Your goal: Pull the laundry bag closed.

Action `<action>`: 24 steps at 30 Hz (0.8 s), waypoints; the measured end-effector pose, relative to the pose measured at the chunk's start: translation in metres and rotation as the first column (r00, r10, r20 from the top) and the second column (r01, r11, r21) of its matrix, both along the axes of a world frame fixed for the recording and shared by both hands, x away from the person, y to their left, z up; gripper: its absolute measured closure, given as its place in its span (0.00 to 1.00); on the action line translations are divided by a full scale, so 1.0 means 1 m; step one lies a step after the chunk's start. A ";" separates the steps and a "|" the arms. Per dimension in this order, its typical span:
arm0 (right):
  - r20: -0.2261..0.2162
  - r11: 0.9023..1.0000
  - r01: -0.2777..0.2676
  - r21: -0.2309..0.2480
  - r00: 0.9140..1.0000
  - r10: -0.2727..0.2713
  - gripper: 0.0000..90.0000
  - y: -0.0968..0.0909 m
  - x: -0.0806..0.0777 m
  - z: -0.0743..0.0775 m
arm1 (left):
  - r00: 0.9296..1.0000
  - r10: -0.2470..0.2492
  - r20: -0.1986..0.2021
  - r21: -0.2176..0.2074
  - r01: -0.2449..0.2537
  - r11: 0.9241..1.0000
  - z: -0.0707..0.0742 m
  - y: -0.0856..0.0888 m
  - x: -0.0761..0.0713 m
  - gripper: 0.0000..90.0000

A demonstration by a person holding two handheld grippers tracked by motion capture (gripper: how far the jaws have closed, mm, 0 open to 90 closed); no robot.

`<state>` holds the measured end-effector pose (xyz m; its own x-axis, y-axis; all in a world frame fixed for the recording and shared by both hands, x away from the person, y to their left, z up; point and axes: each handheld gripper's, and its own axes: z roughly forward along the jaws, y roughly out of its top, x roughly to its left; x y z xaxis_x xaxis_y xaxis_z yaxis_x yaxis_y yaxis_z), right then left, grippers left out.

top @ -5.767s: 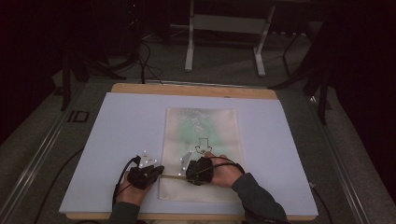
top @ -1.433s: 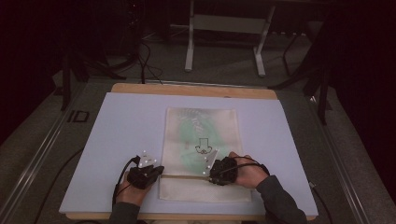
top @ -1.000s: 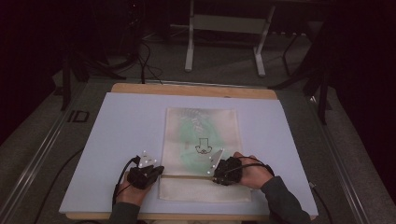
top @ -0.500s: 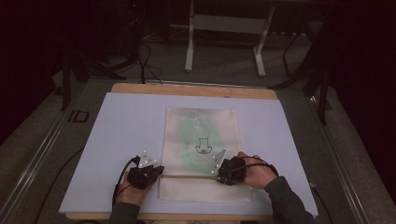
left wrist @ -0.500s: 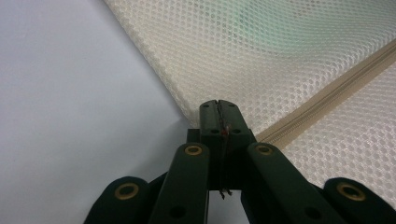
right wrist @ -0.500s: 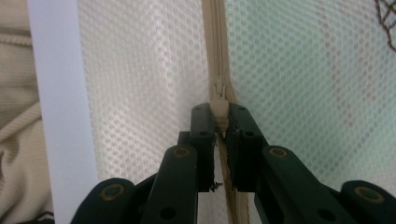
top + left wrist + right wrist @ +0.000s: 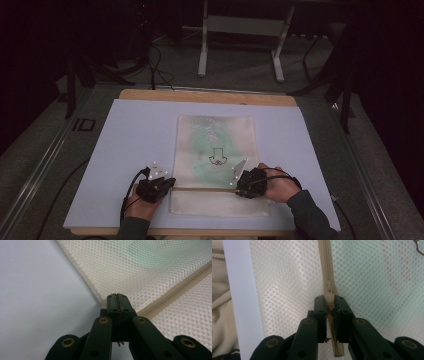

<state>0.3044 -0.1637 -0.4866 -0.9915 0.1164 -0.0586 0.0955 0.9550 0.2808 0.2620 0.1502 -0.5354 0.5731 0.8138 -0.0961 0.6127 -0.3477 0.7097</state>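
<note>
A flat, rectangular mesh bag (image 7: 216, 165) of cream honeycomb netting lies on a pale lavender mat (image 7: 125, 145) that covers a wooden table (image 7: 205, 96). Something pale green shows faintly through the netting, and a small black arrow-like print (image 7: 218, 156) sits near the bag's middle. The bag's long axis runs away from the person, with its far short edge toward the table's back. A beige zipper (image 7: 205, 188) crosses it from side to side near the person's end, at right angles to that axis.

The left gripper (image 7: 159, 186), of matte black plastic with brass-coloured rivets, rests at the bag's left edge where the zipper begins. In the left gripper view its jaws are pressed together at the bag's edge (image 7: 100, 298) beside the zipper tape (image 7: 175, 291), with what looks like a thin bit of material pinched between them. The left hand (image 7: 142, 207) lies low on the mat, forearm entering from below.

The right gripper (image 7: 246, 184) sits on the zipper line near the bag's right side. In the right gripper view its jaws are closed around the beige zipper slider (image 7: 329, 298), with the zipper teeth (image 7: 325, 262) running straight ahead. The right hand (image 7: 280, 184) wraps the gripper from the right, its grey sleeve (image 7: 310, 215) angling in from the lower right.
</note>
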 end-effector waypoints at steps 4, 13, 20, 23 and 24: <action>-0.007 1.000 0.011 0.007 1.000 -0.011 0.91 -0.007 0.000 0.000 | 1.000 -0.001 0.000 0.000 0.001 1.000 0.000 0.000 0.000 0.99; -0.007 0.999 0.034 0.019 0.999 -0.034 0.91 -0.019 0.001 0.002 | 1.000 0.001 0.002 0.002 -0.001 1.000 0.000 0.000 0.000 0.99; -0.011 0.998 0.044 0.032 0.999 -0.044 0.91 -0.022 0.001 0.003 | 1.000 0.000 0.003 0.003 0.000 1.000 0.000 0.000 0.000 0.99; -0.001 0.999 0.044 0.018 0.999 -0.044 0.91 -0.024 0.002 0.004 | 1.000 0.000 0.001 0.002 0.000 1.000 0.000 0.000 0.000 0.99; -0.003 0.999 0.043 0.027 0.999 -0.042 0.91 -0.025 0.002 0.004 | 1.000 0.000 0.002 0.002 0.000 1.000 0.000 0.000 0.000 0.99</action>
